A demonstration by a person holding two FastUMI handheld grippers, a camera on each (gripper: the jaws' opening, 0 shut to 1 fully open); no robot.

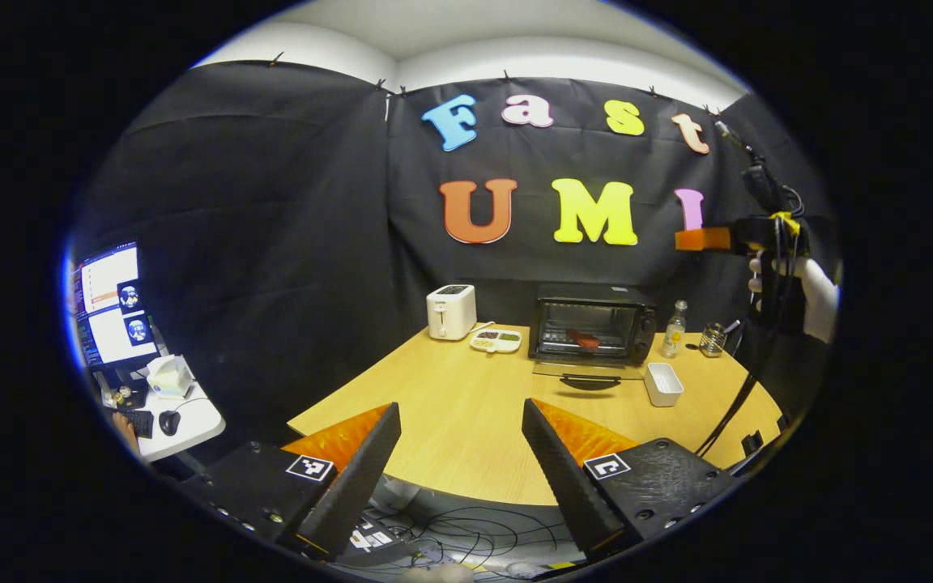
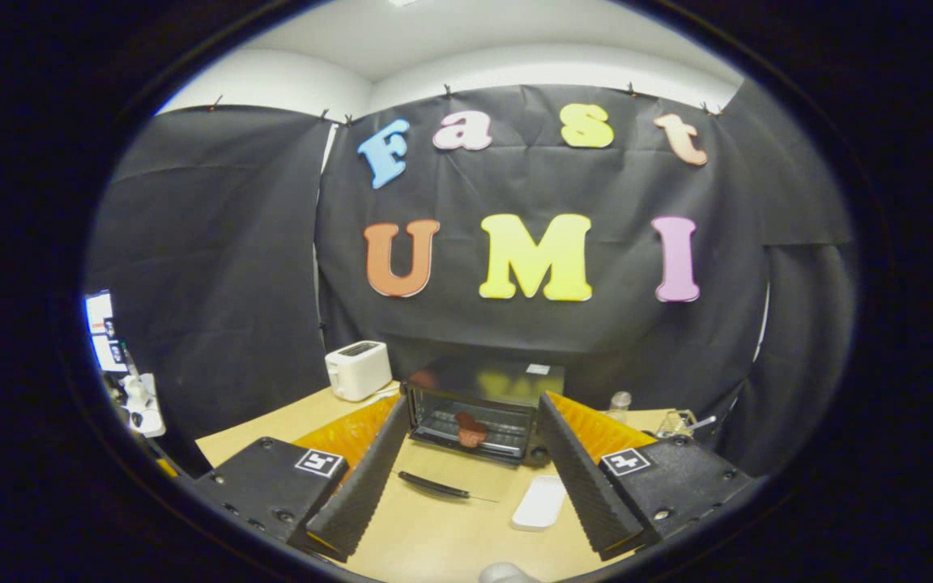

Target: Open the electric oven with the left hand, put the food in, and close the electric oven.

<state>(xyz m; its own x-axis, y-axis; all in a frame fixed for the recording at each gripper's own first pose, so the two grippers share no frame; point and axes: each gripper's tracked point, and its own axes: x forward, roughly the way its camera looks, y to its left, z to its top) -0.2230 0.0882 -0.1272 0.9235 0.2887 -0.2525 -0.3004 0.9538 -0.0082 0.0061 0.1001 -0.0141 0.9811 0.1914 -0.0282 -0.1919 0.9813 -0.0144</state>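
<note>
Both my grippers sit spread apart and hold nothing: left gripper (image 1: pixel 458 461) back at the near table edge, right gripper (image 2: pixel 466 465) raised over the table (image 1: pixel 466 421), facing the oven. Next out, the oven door (image 1: pixel 588 374) lies folded down flat, a white tray (image 1: pixel 663 384) just right of it. Oven (image 1: pixel 592 324) stands open at the far side, food (image 2: pixel 470 431) on its rack inside. Toaster (image 1: pixel 451 311) sits left, snack dish (image 1: pixel 496 340) between, bottle (image 1: pixel 675 330) right.
</note>
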